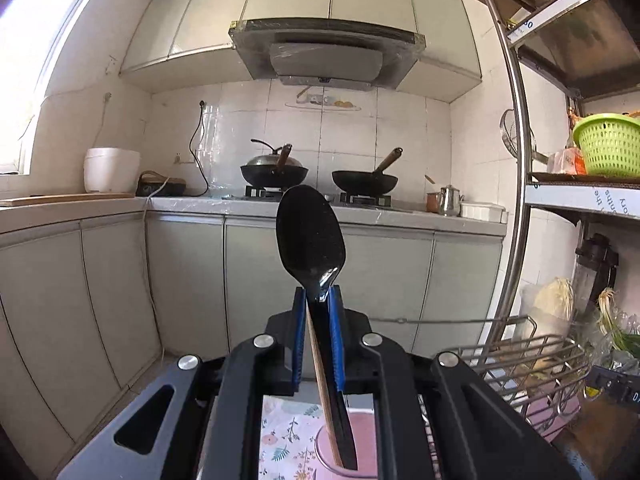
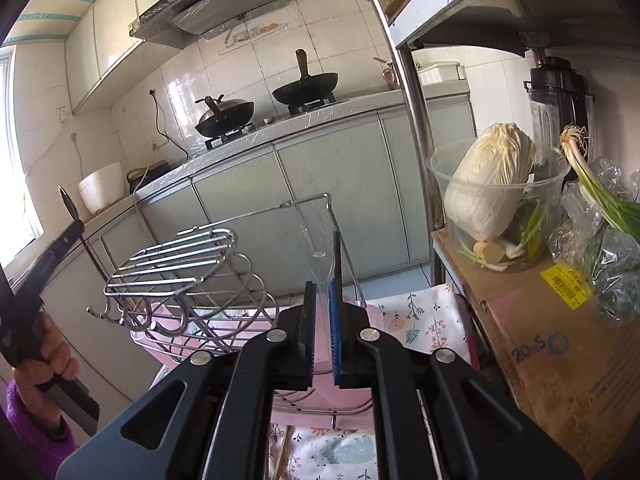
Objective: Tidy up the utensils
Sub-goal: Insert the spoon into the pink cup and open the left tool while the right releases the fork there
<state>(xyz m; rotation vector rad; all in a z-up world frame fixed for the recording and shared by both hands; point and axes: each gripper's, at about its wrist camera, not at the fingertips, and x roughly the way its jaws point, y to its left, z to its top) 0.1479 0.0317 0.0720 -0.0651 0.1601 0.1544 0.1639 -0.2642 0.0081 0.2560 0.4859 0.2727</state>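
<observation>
My left gripper (image 1: 318, 300) is shut on a black plastic spoon (image 1: 310, 232), bowl up, held in the air. A wooden chopstick (image 1: 320, 372) runs along the spoon's handle between the jaws. Both reach down into a clear cup (image 1: 332, 456) below the gripper. In the right wrist view the left gripper and spoon (image 2: 68, 204) show at the far left. My right gripper (image 2: 321, 292) is nearly shut around the thin wall of a clear plastic container (image 2: 320, 240) by the wire dish rack (image 2: 180, 276). A dark stick (image 2: 337, 256) stands at its right finger.
A pink tray (image 2: 352, 396) and a floral cloth (image 2: 424, 320) lie under the rack. A metal shelf post (image 2: 412, 92) stands right, with a cabbage tub (image 2: 492, 196), green onions (image 2: 592, 184) and a cardboard box (image 2: 560, 336). Woks (image 1: 276, 172) sit on the far counter.
</observation>
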